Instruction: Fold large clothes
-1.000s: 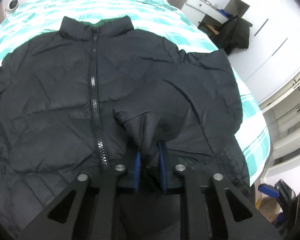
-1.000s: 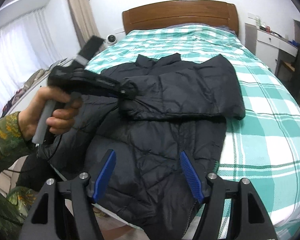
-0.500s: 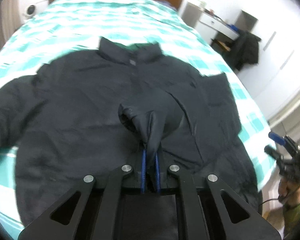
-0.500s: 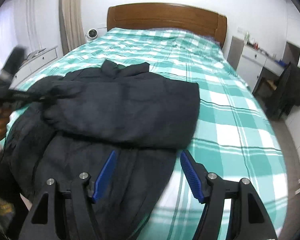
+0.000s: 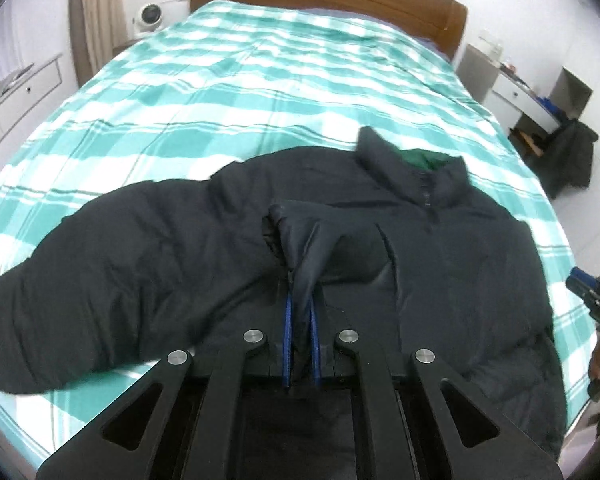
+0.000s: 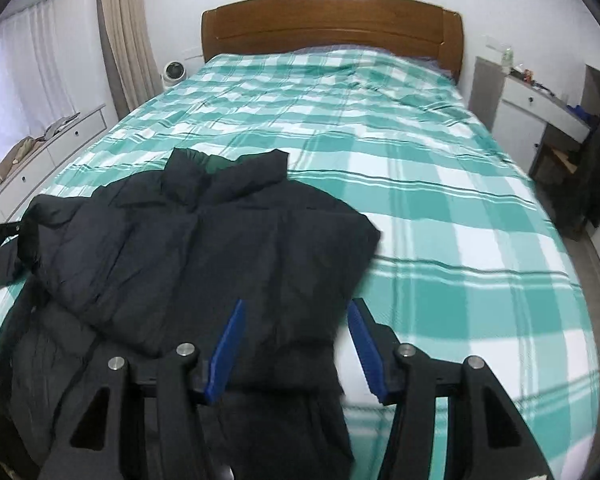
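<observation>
So the black puffer jacket (image 5: 440, 248) is lying zipped-side up across the near end of the bed (image 5: 260, 92), collar toward the headboard, and the big change from a second ago is which way the sleeve is going. The left tongs (image 5: 300, 320) are clamped tight on the cuff of one sleeve (image 5: 296, 236), same pinch as before, but that cuff has been dragged sideways over the chest, and the view has swung so the other sleeve (image 5: 80, 280) now shows stretched out flat toward the left edge of the bed. Over on the right-wrist view, the folded sleeve panel (image 6: 236, 248) sits as a flat slab over the jacket's front, looking tidier than it did a second back. The right tongs (image 6: 296, 344) have slid toward the right side of the jacket and their jaws are closing, but nothing is pinched yet; the jacket's hem is just below them and the blue pads aren't pressing on fabric. My read: the first sleeve fold is nearly settled, and the right hand is lining up to hold or grab the side edge next.
</observation>
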